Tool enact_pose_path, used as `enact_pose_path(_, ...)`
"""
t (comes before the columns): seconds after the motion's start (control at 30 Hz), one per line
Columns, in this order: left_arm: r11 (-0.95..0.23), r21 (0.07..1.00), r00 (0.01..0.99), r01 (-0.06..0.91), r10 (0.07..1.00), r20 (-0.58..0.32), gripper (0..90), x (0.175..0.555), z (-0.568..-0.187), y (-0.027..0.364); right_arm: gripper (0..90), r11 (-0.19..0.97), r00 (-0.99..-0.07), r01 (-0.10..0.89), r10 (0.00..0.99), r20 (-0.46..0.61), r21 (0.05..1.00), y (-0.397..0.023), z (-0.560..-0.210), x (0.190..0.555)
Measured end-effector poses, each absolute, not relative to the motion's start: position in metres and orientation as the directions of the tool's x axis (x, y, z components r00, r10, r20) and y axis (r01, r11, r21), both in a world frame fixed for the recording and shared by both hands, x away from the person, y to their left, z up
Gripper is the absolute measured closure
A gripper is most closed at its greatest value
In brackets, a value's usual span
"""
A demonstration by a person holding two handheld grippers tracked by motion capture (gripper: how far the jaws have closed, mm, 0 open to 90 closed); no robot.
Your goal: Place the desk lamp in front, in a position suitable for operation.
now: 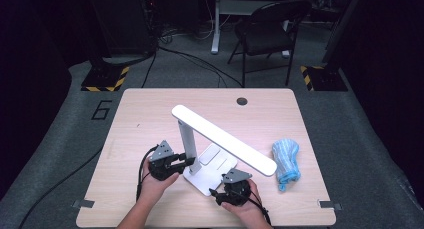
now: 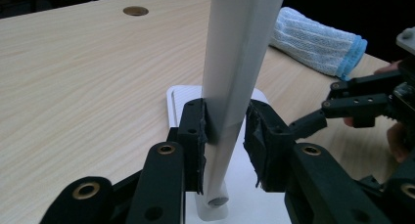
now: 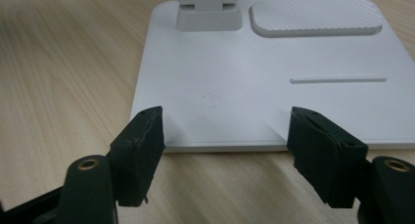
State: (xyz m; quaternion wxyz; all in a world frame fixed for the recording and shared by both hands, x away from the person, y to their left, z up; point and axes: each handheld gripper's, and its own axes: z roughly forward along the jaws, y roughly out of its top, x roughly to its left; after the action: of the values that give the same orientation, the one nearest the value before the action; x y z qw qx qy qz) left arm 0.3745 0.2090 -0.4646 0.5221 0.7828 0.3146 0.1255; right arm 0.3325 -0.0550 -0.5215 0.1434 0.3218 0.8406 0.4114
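We see our left gripper (image 2: 226, 136) straddling the white plastic desk lamp's upright post (image 2: 235, 72), barely loosened, while our right gripper (image 3: 225, 150) gapes at the flat white lamp base's (image 3: 235, 87) six o'clock edge.

- The lamp (image 1: 220, 141) stood mid-table, its slanted head barring the way over its base (image 3: 274, 92)
- A cloth (image 1: 286, 160) lay just right of the head's tip
- The table (image 1: 150, 119) to the left and the far edge lay open
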Motion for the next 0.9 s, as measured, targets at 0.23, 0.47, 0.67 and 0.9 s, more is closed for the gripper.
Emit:
enact_pose_path(0.23, -0.261, 0.893, 0.784, 0.367, 0.603, -0.146, 66.9, 0.373, -0.464, 0.213, 26.0, 0.437, -0.741, 0.440, 0.671, 0.041, 0.785, -0.057, -0.522, 0.340)
enact_pose_path(0.47, -0.241, 0.907, 0.788, 0.346, 0.599, -0.141, 53.5, 0.379, -0.459, 0.209, 30.0, 0.443, -0.740, 0.431, 0.672, 0.028, 0.786, -0.051, -0.521, 0.331)
enact_pose_path(0.67, -0.273, 0.896, 0.805, 0.350, 0.576, -0.139, 51.4, 0.391, -0.459, 0.198, 29.9, 0.443, -0.735, 0.424, 0.678, 0.015, 0.790, -0.044, -0.522, 0.323)
enact_pose_path(0.9, -0.279, 0.902, 0.825, 0.329, 0.550, -0.130, 52.9, 0.393, -0.459, 0.194, 30.1, 0.508, -0.753, 0.372, 0.654, -0.068, 0.777, -0.033, -0.522, 0.314)
